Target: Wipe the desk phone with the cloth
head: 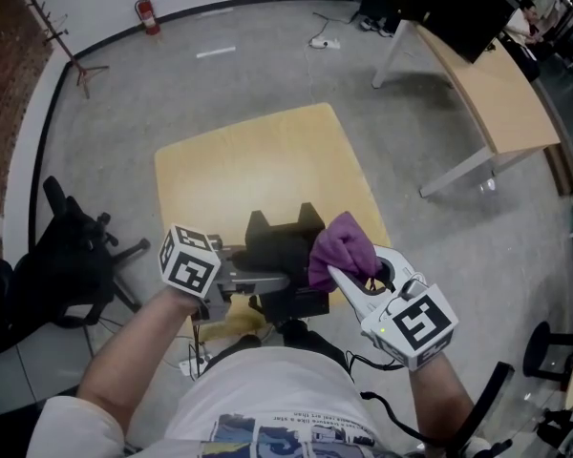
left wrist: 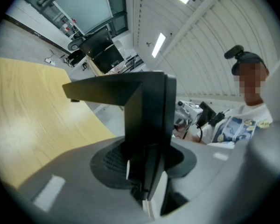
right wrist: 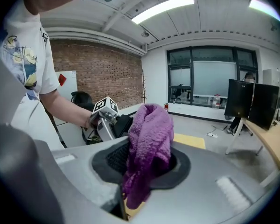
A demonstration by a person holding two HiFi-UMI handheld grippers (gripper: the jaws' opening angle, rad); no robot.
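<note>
I'm holding the left gripper [head: 275, 280] clenched on the desk phone [head: 285, 244]. In the left gripper view its jaws are pressing on either side of a black upright part of the phone, and the rest of the black body is rising up and out to the left above them. The phone is sitting at the near edge of the small wooden table [head: 253, 165], directly in front of me. From the head view I'm not able to tell whether its base is resting on the tabletop or is raised just clear of it.

The right gripper [head: 340, 273] is grasping the purple cloth [head: 344, 243]. In the right gripper view the jaws are pinching the lower part of the cloth, while the fluffy bulk is bunching upward and a short tail is hanging below the pads. In the head view the cloth is lying against the right side of the phone, with the right gripper angling in from the lower right and the left one reaching across from the left.

A black office chair [head: 65, 260] is standing on the grey floor to the left of the table. A longer desk [head: 501, 93] is running along the upper right, and a red fire extinguisher [head: 149, 14] is sitting by the far wall.
</note>
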